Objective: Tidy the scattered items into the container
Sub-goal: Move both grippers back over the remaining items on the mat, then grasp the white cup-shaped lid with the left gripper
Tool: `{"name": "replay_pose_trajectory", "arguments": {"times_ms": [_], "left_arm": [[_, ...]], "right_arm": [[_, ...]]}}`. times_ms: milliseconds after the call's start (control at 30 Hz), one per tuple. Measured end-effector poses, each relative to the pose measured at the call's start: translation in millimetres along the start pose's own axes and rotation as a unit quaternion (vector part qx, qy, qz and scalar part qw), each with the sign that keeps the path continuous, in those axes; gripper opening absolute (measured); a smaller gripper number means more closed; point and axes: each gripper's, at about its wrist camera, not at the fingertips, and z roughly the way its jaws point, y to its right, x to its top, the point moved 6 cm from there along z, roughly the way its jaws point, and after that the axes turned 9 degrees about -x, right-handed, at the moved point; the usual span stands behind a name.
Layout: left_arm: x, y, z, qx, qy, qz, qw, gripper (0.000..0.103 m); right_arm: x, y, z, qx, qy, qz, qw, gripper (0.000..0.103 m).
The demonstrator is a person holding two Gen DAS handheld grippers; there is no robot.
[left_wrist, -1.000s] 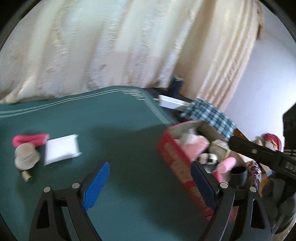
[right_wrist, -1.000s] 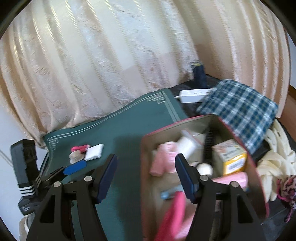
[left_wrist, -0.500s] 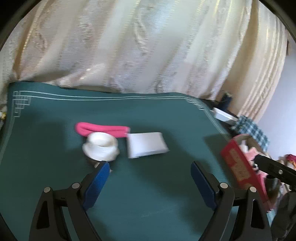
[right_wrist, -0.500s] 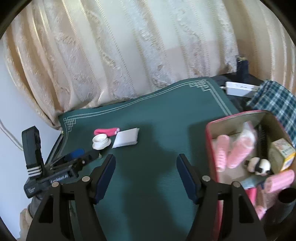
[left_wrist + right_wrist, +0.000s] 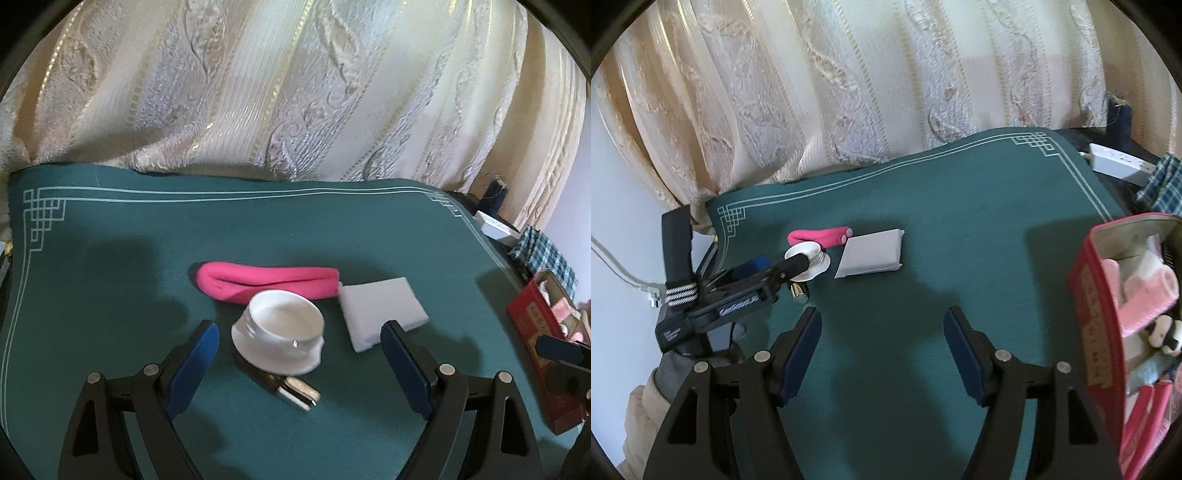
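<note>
Bench (image 5: 110,258): covered by a dark green cloth with a pale line border and fret corners; a cream patterned curtain (image 5: 295,92) hangs behind its far edge.

Loose items, grouped toward the far left corner of the bench as the right wrist view shows it:
- Pink roll of cloth (image 5: 266,282), lying lengthwise, parallel to the far edge.
- White jar lid (image 5: 280,330), open side up, just in front of the pink roll and touching or nearly touching it.
- Small gold-coloured metal piece (image 5: 295,389), partly under the near side of the lid; blurred, kind not clear.
- White flat packet (image 5: 382,314), just beside the right end of the pink roll.

Container: red box (image 5: 1108,317), open-topped, at the right edge of the bench, well apart from the loose group. Inside: pink rolled items, a small black-and-white toy, further things not clear.

Left tongs (image 5: 297,365): spread wide, nothing gripped; the lid and the gold piece sit between the blue pads, untouched.

Right tongs (image 5: 882,350): parted, nothing between them, over bare green cloth between the loose group and the red box.

Beyond the right far corner: a white oblong object (image 5: 1119,162) and a blue checked cloth (image 5: 1163,184).
</note>
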Motion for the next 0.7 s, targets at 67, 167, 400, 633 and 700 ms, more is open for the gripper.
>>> {"name": "replay_pose_trajectory", "arguments": {"times_ms": [67, 167, 400, 633, 700], "left_arm": [[3, -2, 7, 0.003, -0.006, 0.008, 0.9999, 0.091], [5, -5, 17, 0.013, -0.015, 0.014, 0.9997, 0.091], [5, -9, 29, -0.003, -0.023, 0.002, 0.9997, 0.06], [4, -13, 18, -0.015, -0.006, -0.008, 0.9998, 0.054], [3, -14, 13, -0.013, -0.002, -0.009, 0.9999, 0.054]], "right_arm": [[0, -1, 6, -0.001, -0.004, -0.001, 1.0, 0.072], [0, -2, 15, -0.005, -0.01, 0.002, 1.0, 0.072], [1, -1, 32, -0.016, -0.023, 0.004, 1.0, 0.072], [4, -9, 48, -0.024, -0.029, -0.009, 0.999, 0.072], [6, -14, 55, -0.026, -0.031, -0.014, 0.999, 0.072]]}}
